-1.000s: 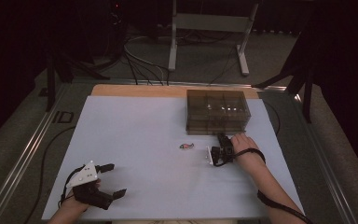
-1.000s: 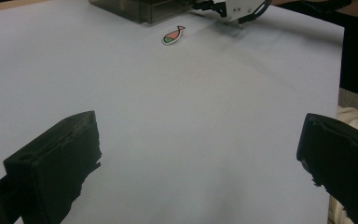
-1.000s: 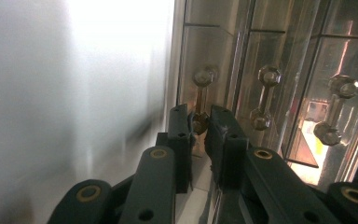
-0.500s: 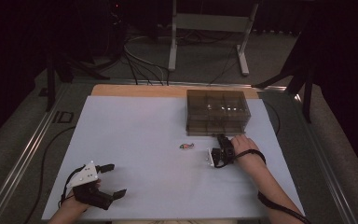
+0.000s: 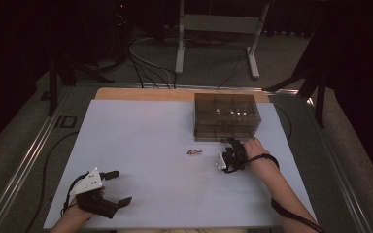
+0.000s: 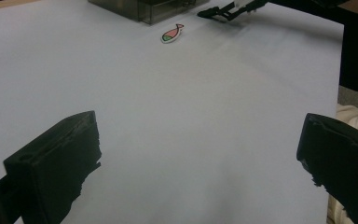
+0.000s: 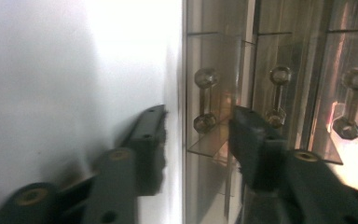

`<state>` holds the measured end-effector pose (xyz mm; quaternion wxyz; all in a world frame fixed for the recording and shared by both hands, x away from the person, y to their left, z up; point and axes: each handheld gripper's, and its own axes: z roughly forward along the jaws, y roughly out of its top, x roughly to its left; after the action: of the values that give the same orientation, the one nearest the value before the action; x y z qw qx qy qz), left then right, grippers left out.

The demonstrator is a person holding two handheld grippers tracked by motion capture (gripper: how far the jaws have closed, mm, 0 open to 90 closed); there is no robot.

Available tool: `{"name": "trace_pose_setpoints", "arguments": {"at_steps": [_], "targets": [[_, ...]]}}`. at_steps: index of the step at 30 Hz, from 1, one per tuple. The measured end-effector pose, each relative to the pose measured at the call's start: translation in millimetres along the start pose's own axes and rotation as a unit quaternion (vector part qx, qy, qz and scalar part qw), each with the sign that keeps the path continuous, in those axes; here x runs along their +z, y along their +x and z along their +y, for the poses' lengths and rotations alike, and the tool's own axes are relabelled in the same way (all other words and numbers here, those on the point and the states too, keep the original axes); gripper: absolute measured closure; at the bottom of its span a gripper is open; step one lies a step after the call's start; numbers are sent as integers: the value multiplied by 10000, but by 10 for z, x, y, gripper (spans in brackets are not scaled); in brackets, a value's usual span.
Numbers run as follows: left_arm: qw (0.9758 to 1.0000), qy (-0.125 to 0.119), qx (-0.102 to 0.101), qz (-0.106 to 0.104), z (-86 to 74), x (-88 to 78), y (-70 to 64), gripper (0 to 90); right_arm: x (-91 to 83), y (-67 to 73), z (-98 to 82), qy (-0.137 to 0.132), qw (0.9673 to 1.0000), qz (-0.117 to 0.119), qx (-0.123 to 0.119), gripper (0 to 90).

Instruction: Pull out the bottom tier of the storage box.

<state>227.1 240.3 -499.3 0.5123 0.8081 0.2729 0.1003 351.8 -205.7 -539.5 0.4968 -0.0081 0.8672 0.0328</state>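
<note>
Two grippers over a white bench (image 5: 141,131), right gripper (image 5: 231,147) at center right against the smoky drawer box (image 5: 226,116), jaws just opening around a drawer handle (image 7: 205,100), left gripper (image 5: 118,187) lower left, wide open, empty, fish sticker (image 5: 194,152) mid-frame.

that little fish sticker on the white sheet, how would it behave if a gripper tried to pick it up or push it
The fish sticker looks paper-thin and lies flat on the white sheet, so jaws would probably struggle to get under its edge. Being so small and thin, it is likely very light and floppy. A push would probably slide it across the smooth sheet; it cannot roll.
</note>
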Motion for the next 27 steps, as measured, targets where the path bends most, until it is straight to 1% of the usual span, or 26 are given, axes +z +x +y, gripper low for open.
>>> {"name": "trace_pose_setpoints", "arguments": {"at_steps": [1,3,4,6,8,9,10,11,13,15,17,18,22,23,24,25,26,27], "targets": [[10000,1,-1,3,0,0,0,0,-15,-19,-7,-35,9999,71,133,489],[10000,2,3,5,0,1,2,0,-41,-63,-20,-121,9993,137,334,453],[10000,2,3,5,0,1,2,0,-51,-89,-24,-171,9989,174,412,420],[10000,13,3,8,-1,2,2,0,-80,-140,-37,-281,9975,271,595,368],[10000,9,0,6,0,2,1,0,-114,-192,-57,-461,9941,509,839,299],[10000,7,-1,4,0,2,0,0,-125,-220,-68,-518,9924,583,950,235],[10000,7,0,5,1,2,0,0,-134,-241,-81,-553,9901,739,1059,183],[10000,7,0,5,1,2,0,0,-144,-262,-90,-567,9881,849,1150,174],[10000,8,0,2,1,3,-2,0,-170,-294,-114,-715,9833,1009,1338,145],[10000,14,7,4,1,3,-1,0,-183,-317,-134,-763,9804,1135,1417,143],[10000,12,-2,0,0,3,-1,0,-188,-341,-156,-768,9768,1257,1552,144],[10000,9,-3,4,1,2,0,0,-188,-353,-169,-773,9760,1294,1569,141],[10000,2,-3,-6,1,2,-1,0,-204,-427,-236,-870,9656,1592,1862,136],[10000,2,0,-6,1,2,-2,0,-208,-443,-255,-881,9644,1612,1905,137],[10000,0,-1,-7,1,2,-2,0,-212,-458,-271,-875,9623,1688,1945,133],[10000,2,0,-9,1,2,-2,0,-214,-474,-288,-883,9609,1760,1945,129],[10000,6,1,-8,1,3,-2,0,-220,-484,-307,-927,9612,1741,1929,129],[10000,10,2,-5,1,4,-2,0,-227,-496,-322,-916,9605,1796,1917,129]]}}
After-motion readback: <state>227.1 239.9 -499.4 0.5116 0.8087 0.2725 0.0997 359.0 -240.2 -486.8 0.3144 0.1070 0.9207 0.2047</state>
